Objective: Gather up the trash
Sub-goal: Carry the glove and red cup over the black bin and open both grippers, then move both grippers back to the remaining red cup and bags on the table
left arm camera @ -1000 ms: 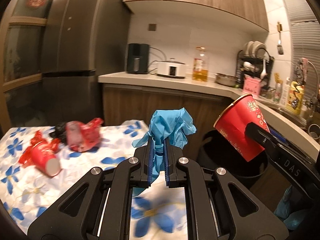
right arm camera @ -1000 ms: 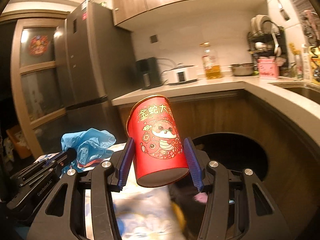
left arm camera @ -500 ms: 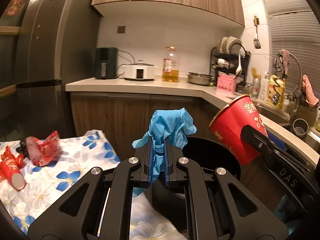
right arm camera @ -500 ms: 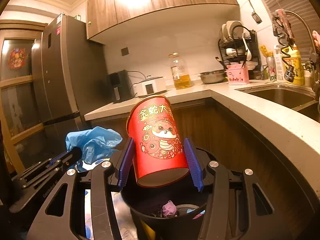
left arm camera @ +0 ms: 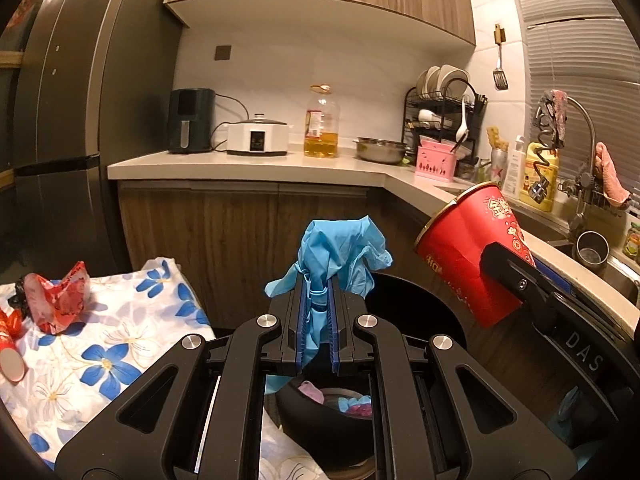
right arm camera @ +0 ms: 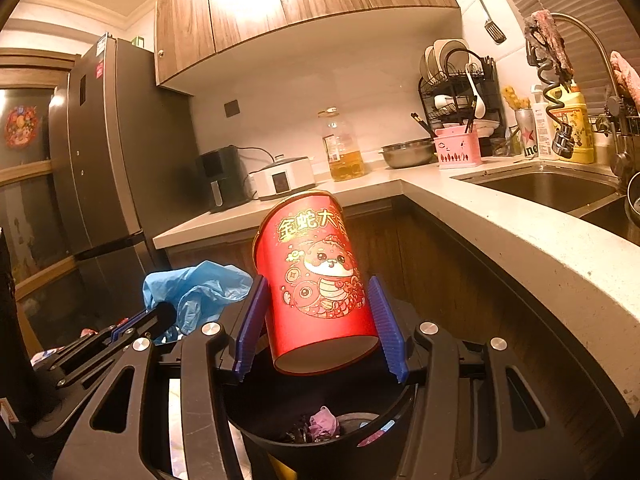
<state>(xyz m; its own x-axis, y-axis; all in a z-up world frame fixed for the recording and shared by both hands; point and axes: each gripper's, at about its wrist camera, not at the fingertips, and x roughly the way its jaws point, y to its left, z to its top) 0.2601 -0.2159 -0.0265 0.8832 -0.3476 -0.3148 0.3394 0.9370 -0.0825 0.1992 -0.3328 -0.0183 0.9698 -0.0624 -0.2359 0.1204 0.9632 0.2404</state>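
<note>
Currently we hold both loads over the black bin [right arm camera: 320,436]: left gripper [left arm camera: 316,320] clamps the blue glove [left arm camera: 340,248], right gripper [right arm camera: 320,320] clamps the red cup [right arm camera: 316,280], while crumpled red wrappers [left arm camera: 56,300] await on the floral table [left arm camera: 120,344].

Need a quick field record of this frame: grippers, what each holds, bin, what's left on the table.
left gripper: shut on blue glove
right gripper: shut on red cup, cup tilted, base toward camera
bin: black, open, below both grippers, some trash already inside
glove position: over the bin's near edge
cup position: over the bin opening
table: floral cloth, left of bin
left on table: crumpled red wrapper; another red cup on its side at the frame edge
</note>
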